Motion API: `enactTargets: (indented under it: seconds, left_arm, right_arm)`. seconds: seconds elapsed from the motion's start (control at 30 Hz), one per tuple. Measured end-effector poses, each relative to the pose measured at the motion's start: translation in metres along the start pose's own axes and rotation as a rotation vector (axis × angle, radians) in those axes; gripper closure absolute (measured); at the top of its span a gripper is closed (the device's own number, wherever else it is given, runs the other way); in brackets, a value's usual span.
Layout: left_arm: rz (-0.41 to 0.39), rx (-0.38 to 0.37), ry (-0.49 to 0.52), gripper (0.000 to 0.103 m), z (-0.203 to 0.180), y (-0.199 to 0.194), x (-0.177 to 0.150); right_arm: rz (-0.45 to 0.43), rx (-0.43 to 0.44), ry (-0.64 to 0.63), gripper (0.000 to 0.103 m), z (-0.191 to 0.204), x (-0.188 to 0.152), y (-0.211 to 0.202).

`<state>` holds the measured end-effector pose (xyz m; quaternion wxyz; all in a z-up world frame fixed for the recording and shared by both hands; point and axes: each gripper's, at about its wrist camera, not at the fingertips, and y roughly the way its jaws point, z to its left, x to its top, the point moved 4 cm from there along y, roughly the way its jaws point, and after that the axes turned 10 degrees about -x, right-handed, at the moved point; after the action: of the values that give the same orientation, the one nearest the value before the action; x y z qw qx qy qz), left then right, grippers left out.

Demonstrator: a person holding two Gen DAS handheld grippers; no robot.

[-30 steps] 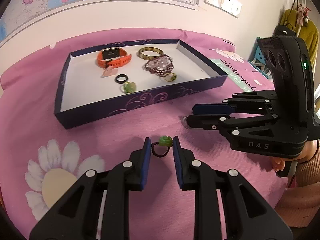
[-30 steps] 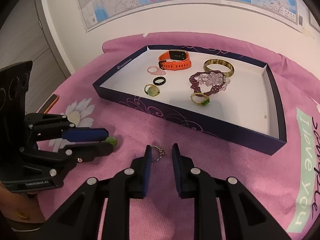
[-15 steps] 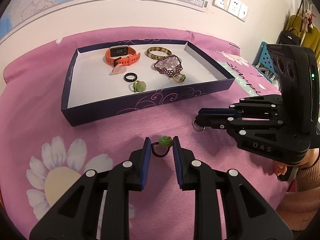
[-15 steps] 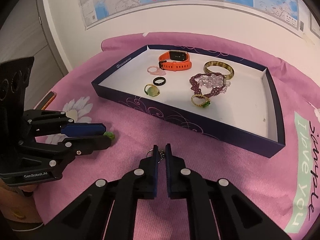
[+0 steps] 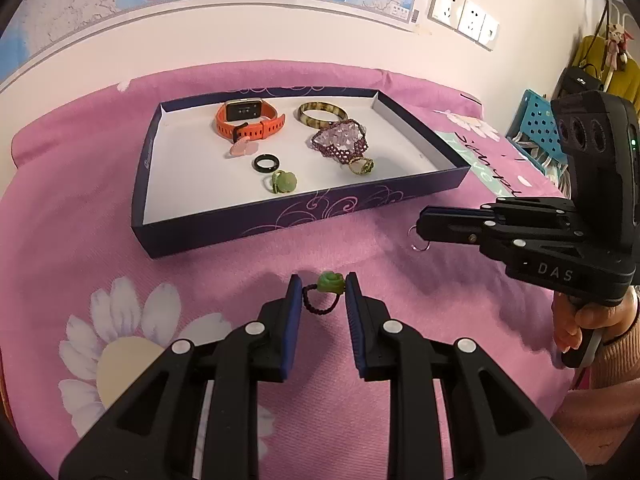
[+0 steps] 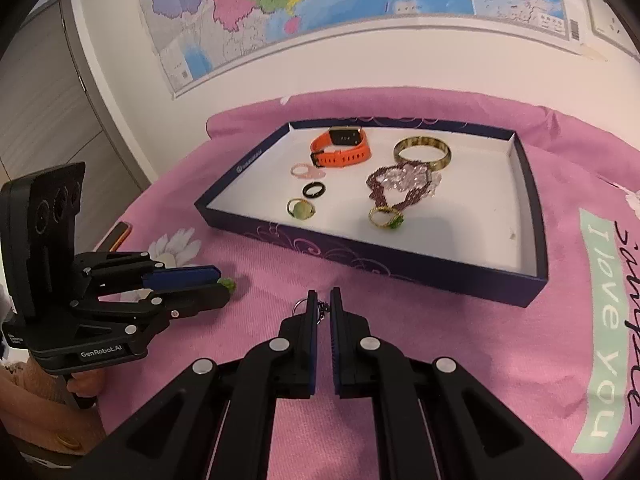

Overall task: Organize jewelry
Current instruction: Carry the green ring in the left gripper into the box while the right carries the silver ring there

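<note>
A dark blue jewelry tray sits on the pink cloth, holding an orange watch, a bangle, a purple bead bracelet and several rings. My left gripper is shut on a green flower ring with a black bead band, held just above the cloth; its green tip shows in the right wrist view. My right gripper is shut on a small silver ring, lifted off the cloth in front of the tray.
The pink cloth has daisy prints and a green text patch. A wall with a map and sockets stands behind. A blue crate is at far right. An orange-edged object lies left of the tray.
My right gripper closed on the silver ring and lifted it. Both grippers rose and drew back a little from the tray; the left kept hold of the green ring.
</note>
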<state>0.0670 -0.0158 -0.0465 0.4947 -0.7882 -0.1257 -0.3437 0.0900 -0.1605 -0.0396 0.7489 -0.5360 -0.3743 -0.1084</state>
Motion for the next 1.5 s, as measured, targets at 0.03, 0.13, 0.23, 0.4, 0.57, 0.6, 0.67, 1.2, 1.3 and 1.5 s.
enactTargets:
  seconds: [0.03, 0.13, 0.23, 0.4, 0.57, 0.6, 0.67, 1.2, 1.3, 1.5]
  left_arm:
    - [-0.002, 0.000, 0.000, 0.081, 0.000, -0.001, 0.000]
    - [-0.008, 0.001, 0.001, 0.081, -0.001, -0.002, 0.002]
    - [-0.014, 0.002, 0.002, 0.081, -0.001, -0.003, 0.003]
    - [-0.024, 0.016, 0.010, 0.081, -0.004, -0.006, 0.005]
    - [-0.037, 0.018, 0.017, 0.081, -0.006, -0.009, 0.009]
    - [-0.039, 0.018, 0.017, 0.081, -0.006, -0.010, 0.009]
    - [-0.042, 0.019, 0.018, 0.081, -0.007, -0.011, 0.011]
    - [-0.066, 0.026, 0.030, 0.081, -0.009, -0.015, 0.022]
    - [-0.071, 0.027, 0.034, 0.081, -0.011, -0.016, 0.025]
    - [-0.078, 0.029, 0.039, 0.081, -0.011, -0.016, 0.029]
  right_arm:
    - [-0.003, -0.001, 0.002, 0.099, -0.001, 0.000, -0.001]
    - [-0.013, -0.001, 0.009, 0.099, -0.002, 0.001, -0.004]
    - [-0.021, -0.001, 0.011, 0.098, -0.002, 0.002, -0.005]
    - [-0.034, 0.001, 0.011, 0.098, -0.002, 0.005, -0.008]
    - [-0.047, -0.001, 0.012, 0.099, -0.003, 0.008, -0.010]
    - [-0.049, -0.001, 0.012, 0.098, -0.003, 0.009, -0.011]
    - [-0.056, -0.003, 0.010, 0.098, -0.002, 0.011, -0.012]
    - [-0.083, -0.003, -0.005, 0.099, -0.001, 0.021, -0.018]
    - [-0.085, -0.002, -0.006, 0.098, -0.001, 0.022, -0.017]
    - [-0.087, -0.005, -0.006, 0.099, -0.001, 0.023, -0.017]
